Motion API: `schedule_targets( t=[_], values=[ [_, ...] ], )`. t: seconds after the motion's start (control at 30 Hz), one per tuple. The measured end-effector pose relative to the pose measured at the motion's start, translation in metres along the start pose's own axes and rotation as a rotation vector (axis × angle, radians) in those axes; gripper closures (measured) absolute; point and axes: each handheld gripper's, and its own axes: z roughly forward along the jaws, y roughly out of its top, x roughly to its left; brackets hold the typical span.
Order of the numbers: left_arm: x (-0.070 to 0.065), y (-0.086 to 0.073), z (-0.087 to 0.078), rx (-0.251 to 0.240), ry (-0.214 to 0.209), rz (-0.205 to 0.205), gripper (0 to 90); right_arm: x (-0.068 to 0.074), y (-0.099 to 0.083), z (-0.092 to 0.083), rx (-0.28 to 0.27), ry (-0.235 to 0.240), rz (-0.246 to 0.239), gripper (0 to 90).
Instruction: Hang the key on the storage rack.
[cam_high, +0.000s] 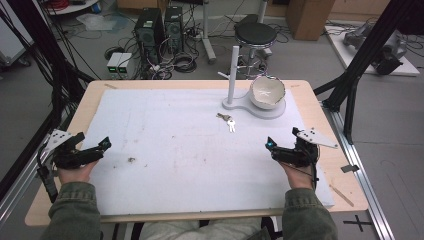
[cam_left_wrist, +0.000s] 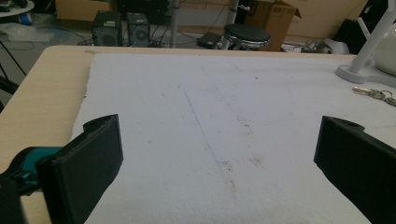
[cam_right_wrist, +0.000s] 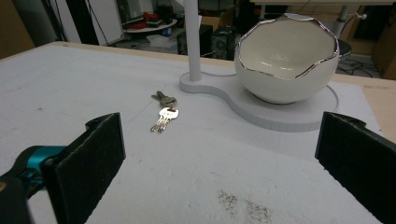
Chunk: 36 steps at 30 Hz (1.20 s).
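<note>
This is a lab or workshop. Beyond the table stand two computer towers amid tangled cables, with a stool and cardboard boxes farther right. Black frame struts flank the table.

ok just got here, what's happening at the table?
A person holds a two-jaw gripper in each hand over a white mat. The left gripper and the right gripper both sit near the front edge with jaws wide open and nothing between them. A bunch of keys lies untouched on the mat, just in front of a white stand whose base carries an egg-shaped white bowl. The right gripper points toward the keys and the bowl; nothing has been picked up yet.
</note>
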Motion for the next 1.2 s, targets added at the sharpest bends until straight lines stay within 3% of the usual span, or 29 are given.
schedule_targets(
  t=[0.73,1.2],
  values=[
    [-0.002,-0.002,0.002,0.007,-0.018,0.016,1.7,-0.001,0.0,0.004,0.022,0.005,0.013,0.5],
    [-0.001,-0.002,0.002,0.014,-0.009,0.009,1.7,0.011,0.016,0.023,0.073,0.042,-0.058,0.5]
  ],
)
